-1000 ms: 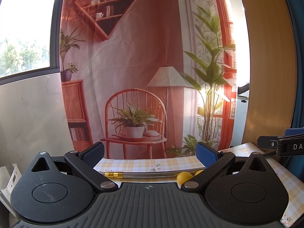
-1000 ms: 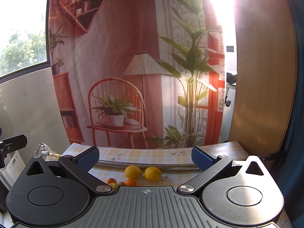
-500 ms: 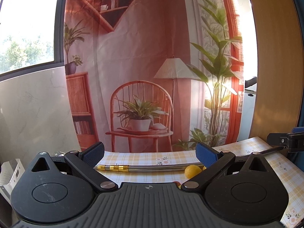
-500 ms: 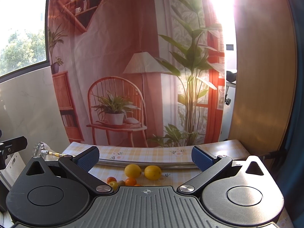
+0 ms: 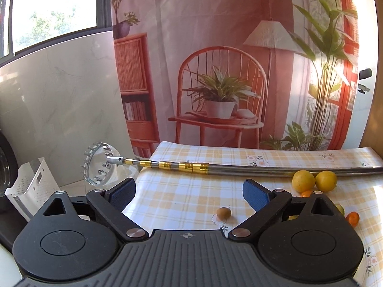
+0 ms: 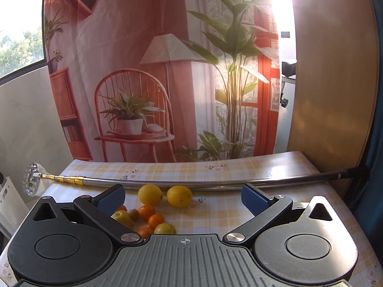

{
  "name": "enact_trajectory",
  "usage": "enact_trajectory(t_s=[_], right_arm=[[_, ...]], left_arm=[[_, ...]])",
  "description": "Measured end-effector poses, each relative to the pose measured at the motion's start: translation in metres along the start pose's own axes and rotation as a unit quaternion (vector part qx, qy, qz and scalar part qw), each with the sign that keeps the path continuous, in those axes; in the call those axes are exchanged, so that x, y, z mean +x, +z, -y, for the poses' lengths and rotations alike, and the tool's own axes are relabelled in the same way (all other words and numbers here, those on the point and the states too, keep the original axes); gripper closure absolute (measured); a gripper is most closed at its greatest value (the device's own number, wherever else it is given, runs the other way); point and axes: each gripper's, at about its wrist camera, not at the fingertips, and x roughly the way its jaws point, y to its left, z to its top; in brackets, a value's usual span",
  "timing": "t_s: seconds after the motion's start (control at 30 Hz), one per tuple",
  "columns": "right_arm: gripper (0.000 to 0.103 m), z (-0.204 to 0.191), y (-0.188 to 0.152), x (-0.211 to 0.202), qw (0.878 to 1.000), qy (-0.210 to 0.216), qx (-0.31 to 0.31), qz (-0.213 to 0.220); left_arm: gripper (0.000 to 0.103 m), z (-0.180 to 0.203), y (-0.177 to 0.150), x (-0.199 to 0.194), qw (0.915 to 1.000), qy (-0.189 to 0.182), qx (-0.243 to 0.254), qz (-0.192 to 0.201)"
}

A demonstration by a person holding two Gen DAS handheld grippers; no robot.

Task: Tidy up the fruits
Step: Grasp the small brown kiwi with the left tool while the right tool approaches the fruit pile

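Both wrist views now tilt down onto the tabletop [image 5: 182, 196]; a second ago they mostly saw the printed backdrop [image 5: 215, 47] and only the far edge of the checked cloth. Much more fruit is in frame as a result.

Left to right:
- White perforated basket [image 5: 31, 189] stands off the tabletop's left edge, below it. Likely the drop target, but that's a guess.
- Telescopic pole [image 5: 239, 168] lies across the back of the tabletop, its toothed cup head [image 5: 99, 165] overhanging the left edge. Nothing touches it.
- Left gripper [image 5: 189, 192]: jaws wide, have just been closing slightly, nothing between them. A small brown fruit [image 5: 224, 213] sits just ahead, toward the right jaw, not touched.
- Two lemons [image 5: 313, 181] lie side by side just in front of the pole, near the right of the left view.
- Right gripper [image 6: 183, 196]: jaws wide, empty. The lemons sit between the jaw tips but further off; the cluster of small oranges [image 6: 153, 217] and yellow fruit is nearer, toward the left jaw.

Read: approach phase, no fruit grasped yet, sorting not started. Nearest pick for the left is the brown fruit.
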Motion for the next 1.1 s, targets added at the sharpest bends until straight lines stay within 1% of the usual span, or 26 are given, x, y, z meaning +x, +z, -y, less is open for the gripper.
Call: enact_trajectory(t_s=[0.1, 0.17, 0.23, 0.3, 0.33, 0.4, 0.47, 0.53, 0.6, 0.7, 0.83, 0.9, 0.97, 1.1], right_arm=[[0.0, 0.003, -0.013, 0.024, 1.0, 0.004, 0.004, -0.018], [0.0, 0.002, -0.02, 0.039, 1.0, 0.004, 0.002, -0.028], [0.0, 0.002, -0.026, 0.053, 0.999, 0.008, 0.003, -0.038], [0.0, 0.003, -0.031, 0.065, 0.999, 0.011, 0.006, -0.049], [0.0, 0.004, -0.033, 0.071, 0.998, 0.013, 0.007, -0.054], [0.0, 0.004, -0.038, 0.08, 0.998, 0.016, 0.008, -0.062], [0.001, 0.006, -0.044, 0.089, 0.997, 0.013, 0.005, -0.069], [0.005, 0.007, -0.048, 0.096, 0.997, 0.007, -0.002, -0.077], [0.005, 0.008, -0.053, 0.1, 0.997, 0.004, -0.004, -0.083], [0.005, 0.017, -0.057, 0.103, 0.996, 0.005, 0.017, -0.088], [0.005, 0.029, -0.062, 0.108, 0.994, -0.003, 0.041, -0.098], [0.007, 0.035, -0.065, 0.112, 0.993, -0.004, 0.054, -0.104], [0.009, 0.04, -0.067, 0.115, 0.992, -0.003, 0.062, -0.106], [0.009, 0.043, -0.072, 0.118, 0.992, 0.001, 0.065, -0.105]], left_arm=[[0.015, 0.005, -0.006, 0.02, 0.9996, -0.017, 0.019, -0.013], [0.023, 0.011, -0.013, 0.038, 0.9989, -0.032, 0.033, -0.013], [0.03, 0.015, -0.019, 0.053, 0.998, -0.049, 0.035, -0.019], [0.037, 0.02, -0.027, 0.074, 0.9966, -0.07, 0.029, -0.034], [0.043, 0.022, -0.031, 0.083, 0.9958, -0.078, 0.026, -0.04], [0.044, 0.026, -0.038, 0.106, 0.9942, -0.088, 0.018, -0.059], [0.045, 0.027, -0.042, 0.127, 0.9935, -0.082, 0.011, -0.077], [0.045, 0.026, -0.045, 0.142, 0.9929, -0.08, 0.004, -0.088], [0.045, 0.022, -0.048, 0.157, 0.9912, -0.081, -0.013, -0.103], [0.046, 0.016, -0.052, 0.175, 0.9871, -0.088, -0.037, -0.129], [0.055, 0.016, -0.059, 0.191, 0.9817, -0.103, -0.051, -0.152], [0.058, 0.018, -0.062, 0.193, 0.9818, -0.104, -0.044, -0.153], [0.073, 0.022, -0.063, 0.192, 0.9834, -0.1, -0.032, -0.148], [0.073, 0.025, -0.063, 0.189, 0.9819, -0.112, -0.033, -0.149]])
